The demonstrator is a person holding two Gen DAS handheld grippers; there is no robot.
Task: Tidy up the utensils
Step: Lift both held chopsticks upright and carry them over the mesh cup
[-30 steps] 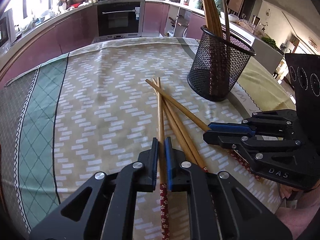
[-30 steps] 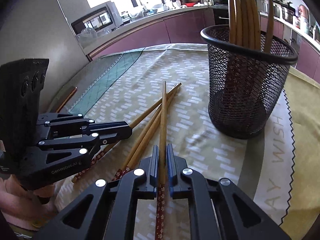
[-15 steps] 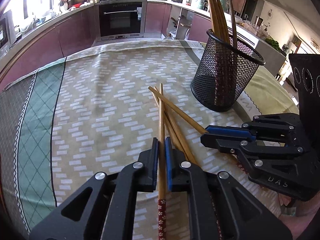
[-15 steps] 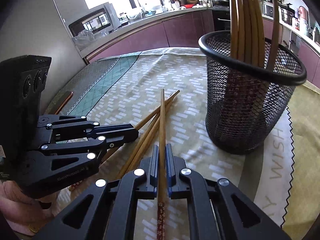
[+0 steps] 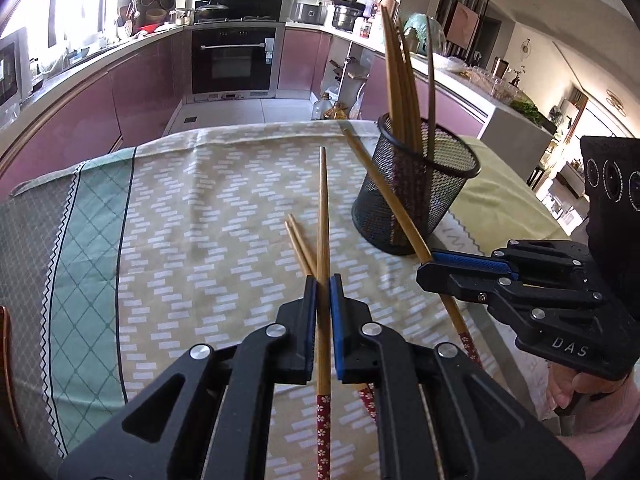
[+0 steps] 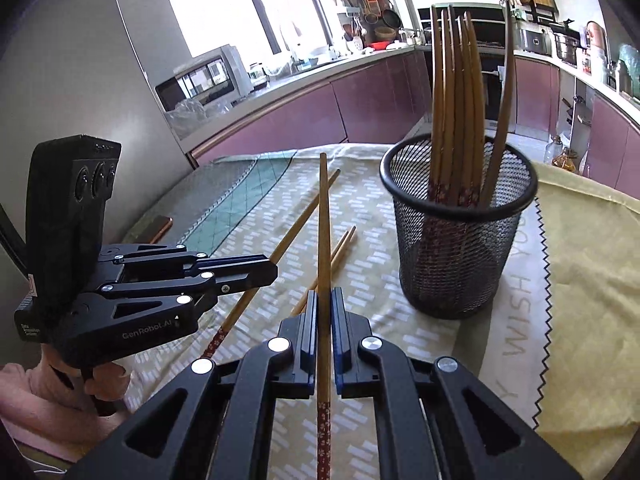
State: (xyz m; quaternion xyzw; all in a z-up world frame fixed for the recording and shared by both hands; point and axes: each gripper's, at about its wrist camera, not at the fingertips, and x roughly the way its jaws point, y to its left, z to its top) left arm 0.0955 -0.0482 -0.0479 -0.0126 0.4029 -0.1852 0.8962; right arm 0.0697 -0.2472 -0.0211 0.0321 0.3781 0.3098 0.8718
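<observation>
My left gripper is shut on a wooden chopstick with a red flowered end, held above the tablecloth. My right gripper is shut on another chopstick, also lifted; it shows in the left wrist view with its chopstick slanting up. The left gripper shows in the right wrist view with its chopstick. Two more chopsticks lie on the cloth. A black mesh holder with several upright chopsticks stands to the right.
The table has a patterned cloth with a green and grey border at the left. A phone-like object lies near the far left edge. Kitchen counters and an oven are beyond the table.
Both grippers have lifted their chopsticks off the pile and up from the cloth. Two chopsticks stay lying on the table.
</observation>
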